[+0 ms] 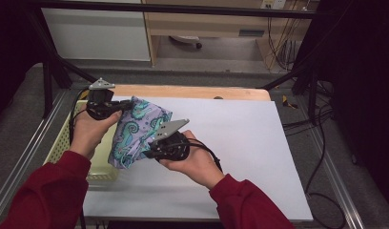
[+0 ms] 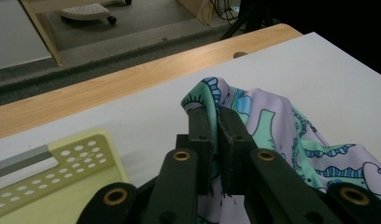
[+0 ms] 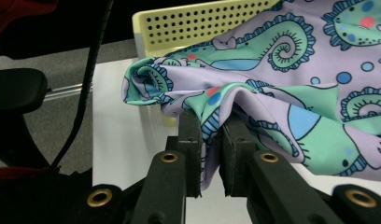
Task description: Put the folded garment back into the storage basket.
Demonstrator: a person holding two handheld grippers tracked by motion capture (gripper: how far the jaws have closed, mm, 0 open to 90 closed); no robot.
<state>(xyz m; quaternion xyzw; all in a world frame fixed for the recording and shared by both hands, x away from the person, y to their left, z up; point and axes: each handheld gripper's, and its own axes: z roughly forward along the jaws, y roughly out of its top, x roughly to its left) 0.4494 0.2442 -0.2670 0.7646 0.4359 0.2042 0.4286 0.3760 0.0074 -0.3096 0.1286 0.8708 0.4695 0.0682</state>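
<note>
The patterned cloth hangs above the left part of the white table, its long axis slanting from the upper end at the back down toward the person. The left gripper pinches its upper edge; the right gripper pinches a fold lower down. A yellow basket sits just left of it.

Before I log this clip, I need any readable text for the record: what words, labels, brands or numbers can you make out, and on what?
No legible text anywhere.
Cloth: a printed seahorse and bubble pattern, no words.
Yellow basket: perforated holes, no label to be seen.
Wall plate at the far top of the high view: too small and blurred to tell whether it carries any marking.
Both tools, left and right: plain black, no brand visible.
</note>
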